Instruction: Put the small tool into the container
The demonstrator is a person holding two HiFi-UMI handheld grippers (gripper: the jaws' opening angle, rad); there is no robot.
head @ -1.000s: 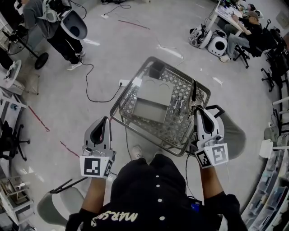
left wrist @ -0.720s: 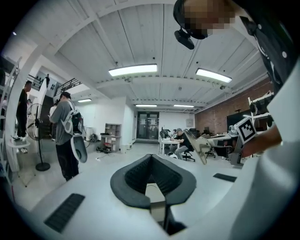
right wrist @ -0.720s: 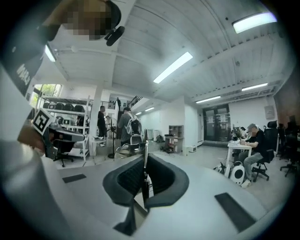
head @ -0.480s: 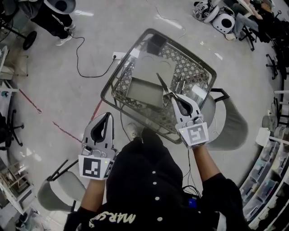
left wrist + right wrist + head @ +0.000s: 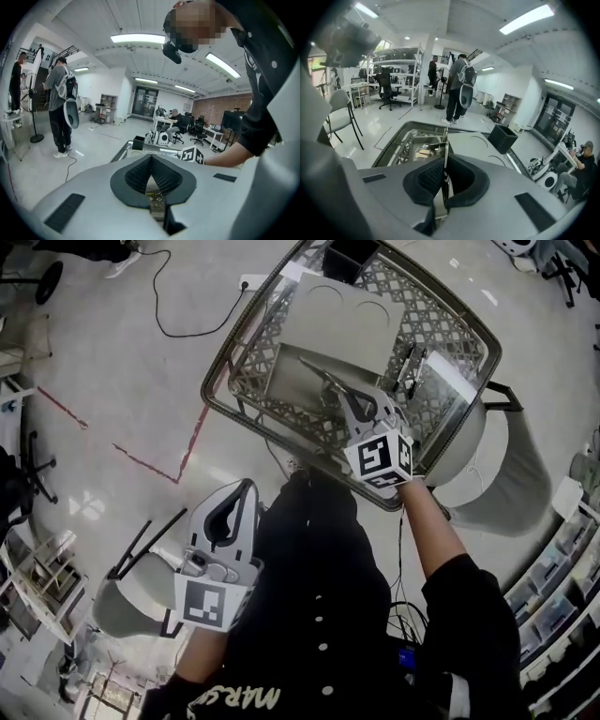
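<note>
My right gripper (image 5: pixel 349 401) is shut on a thin metal tool (image 5: pixel 319 379), which sticks out ahead of the fingertips. It reaches into a wire basket cart (image 5: pixel 225 395), with the tool's tip over a shallow metal container (image 5: pixel 286 381) inside. In the right gripper view the tool (image 5: pixel 445 140) stands edge-on between the closed pads of the right gripper (image 5: pixel 444 161), and the container (image 5: pixel 419 151) lies just beyond. My left gripper (image 5: pixel 246 488) hangs shut and empty beside my body, outside the cart; in its own view the left gripper (image 5: pixel 151 157) has its pads together.
A white board (image 5: pixel 347 315) covers the cart's far half, with a black box (image 5: pixel 352 249) behind it. More metal tools (image 5: pixel 412 367) lie at the cart's right side. A grey chair (image 5: pixel 487 456) stands right of the cart, another chair (image 5: pixel 122 606) at lower left. People (image 5: pixel 457 89) stand farther off.
My right gripper has dropped from the cart's right rim and swung left into the cart, carrying the tool over the container. My left gripper has sunk lower beside me.
</note>
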